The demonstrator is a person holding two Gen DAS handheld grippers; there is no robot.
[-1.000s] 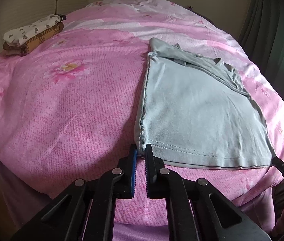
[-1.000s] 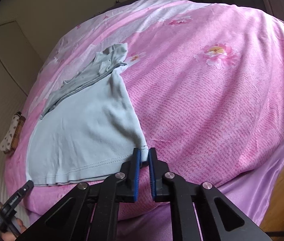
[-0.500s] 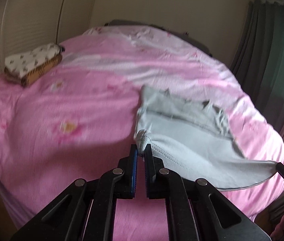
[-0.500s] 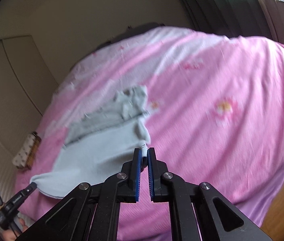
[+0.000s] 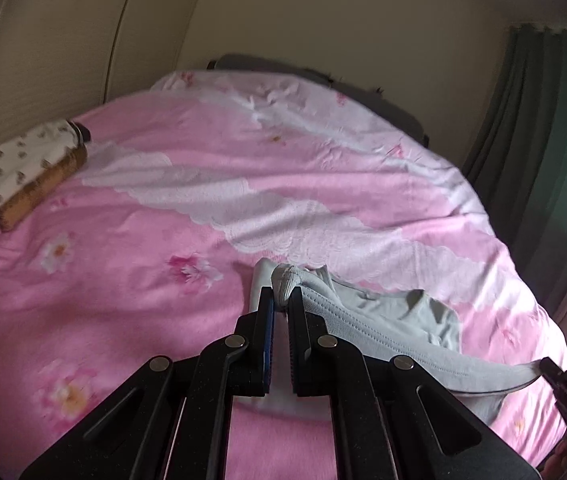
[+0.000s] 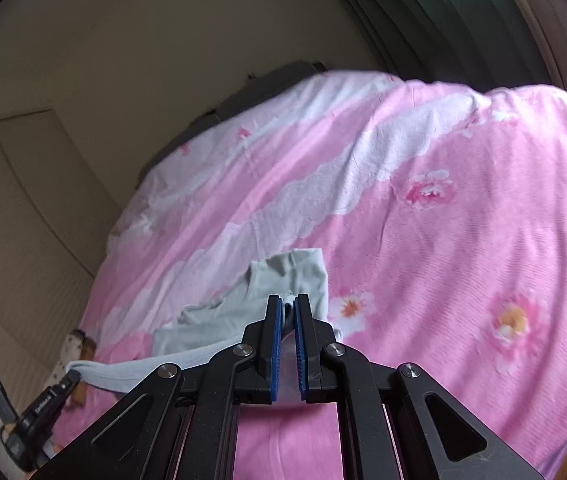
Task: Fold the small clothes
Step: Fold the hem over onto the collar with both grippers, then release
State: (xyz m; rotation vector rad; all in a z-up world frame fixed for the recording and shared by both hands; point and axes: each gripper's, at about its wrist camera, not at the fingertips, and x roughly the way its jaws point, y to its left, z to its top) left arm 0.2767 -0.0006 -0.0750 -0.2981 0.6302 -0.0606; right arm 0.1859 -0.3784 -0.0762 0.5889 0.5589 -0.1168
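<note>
The left gripper (image 5: 280,300) has its jaws drawn narrow and clamped on one hem corner of the pale grey-green shirt (image 5: 399,316), a small bunch of cloth standing up between the tips. The right gripper (image 6: 290,305) is likewise pinched narrow on the opposite hem corner, a sliver of fabric showing between its blue pads (image 6: 277,336). Between the two grips the hem (image 5: 423,354) hangs as a shallow curve, raised off the pink floral bedcover (image 5: 131,280), running from the left gripper's tips away to the right, where the other gripper's dark tip meets it at the edge of the left wrist view. Just beyond and below both sets of fingers the collar end of the shirt lies crumpled on the bedcover, with the sleeve part spread ahead of the right gripper's tips. Well beyond the left gripper's fingers and far off to their left, a small stack of folded clothes (image 5: 23,172) sits near the bed's edge, a white patterned piece on top of a brown one. A dark green curtain (image 5: 543,168) hangs far to the right of the left fingers.
</note>
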